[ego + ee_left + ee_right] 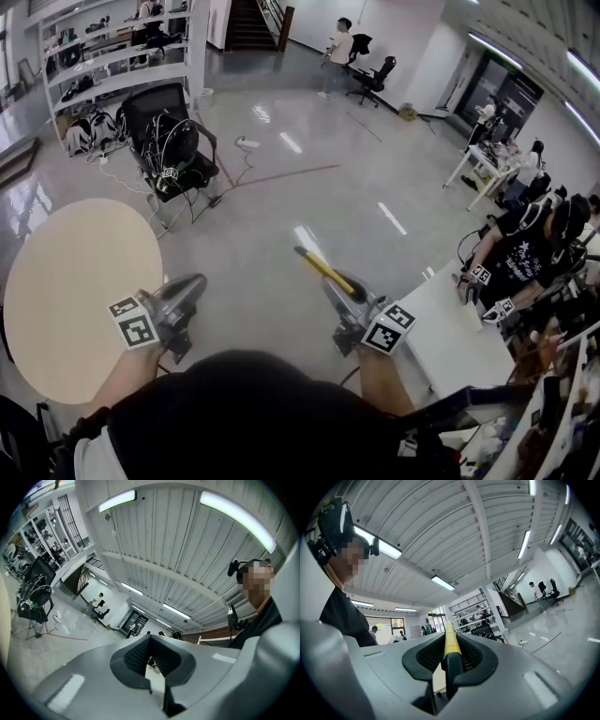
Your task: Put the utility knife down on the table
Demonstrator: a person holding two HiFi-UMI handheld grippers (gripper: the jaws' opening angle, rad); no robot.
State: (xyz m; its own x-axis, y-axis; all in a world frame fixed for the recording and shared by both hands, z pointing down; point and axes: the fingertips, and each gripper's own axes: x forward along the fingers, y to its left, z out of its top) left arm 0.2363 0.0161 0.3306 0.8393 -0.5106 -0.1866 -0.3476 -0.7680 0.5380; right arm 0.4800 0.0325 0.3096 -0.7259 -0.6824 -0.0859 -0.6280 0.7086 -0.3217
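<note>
The utility knife (323, 269) has a yellow body and a black grip, and my right gripper (332, 284) is shut on its black end. The yellow part juts up and to the left over the glossy floor. In the right gripper view the knife (451, 645) runs straight out between the pads of my right gripper (451, 654). My left gripper (194, 281) is held at the right edge of the round beige table (66, 291). Its fingers are together with nothing in them. In the left gripper view, my left gripper (149, 641) shows its dark pads meeting at the tips.
A white rectangular table (450, 342) stands at the right, with seated people (525, 253) behind it. A black office chair (169, 141) hung with cables and a shelving unit (103, 56) stand at the far left. A person (337, 52) stands far off.
</note>
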